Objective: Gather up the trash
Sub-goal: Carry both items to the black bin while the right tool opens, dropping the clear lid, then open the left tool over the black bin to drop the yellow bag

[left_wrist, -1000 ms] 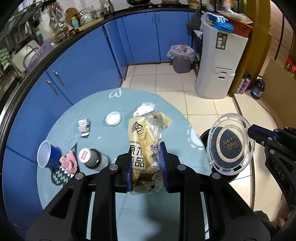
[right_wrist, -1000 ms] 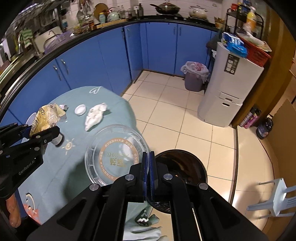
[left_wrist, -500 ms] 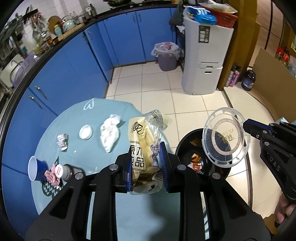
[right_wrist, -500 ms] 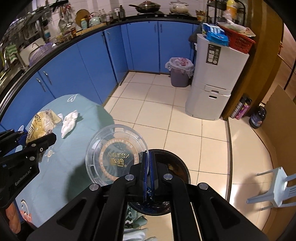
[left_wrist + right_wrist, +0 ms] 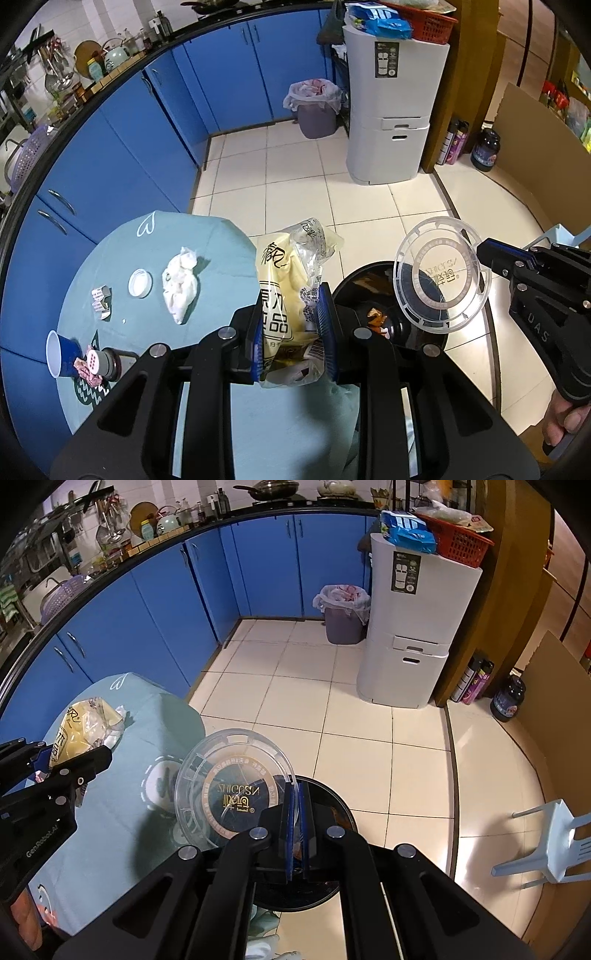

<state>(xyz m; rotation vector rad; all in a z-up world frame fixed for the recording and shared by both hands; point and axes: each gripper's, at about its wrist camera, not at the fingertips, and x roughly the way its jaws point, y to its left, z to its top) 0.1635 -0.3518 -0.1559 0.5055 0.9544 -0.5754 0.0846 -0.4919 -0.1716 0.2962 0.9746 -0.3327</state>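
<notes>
Two pieces of trash are in hand at once, one per gripper, and both are held out toward the black bin (image 5: 373,295) on the floor beside the table (image 5: 122,258).

The left gripper (image 5: 291,325) is clamped on a yellow snack wrapper (image 5: 284,273), its blue pads pinching the lower half so the crumpled top stands free above the fingers. The wrapper hangs over the table's edge, just short of the bin's rim; a release here would likely drop it on the cloth or the floor, so it needs carrying further right.

The right gripper (image 5: 295,823) is closed edge-on over the rim of a clear plastic lid (image 5: 232,786), holding it tilted, nearly upright. That thin grip suits a flat disc, which offers no other purchase. In the right wrist view the lid overlaps the bin's opening, so it appears ready to drop, though height above the bin cannot be judged.

Some scraps already lie inside the bin; their nature is unclear.

Remaining on the table: a crumpled white tissue (image 5: 181,284), a small white cap (image 5: 140,283), a torn wrapper scrap (image 5: 100,302), a blue cup (image 5: 61,353) on its side, and a dark jar (image 5: 105,363) with pink paper beside it.
</notes>
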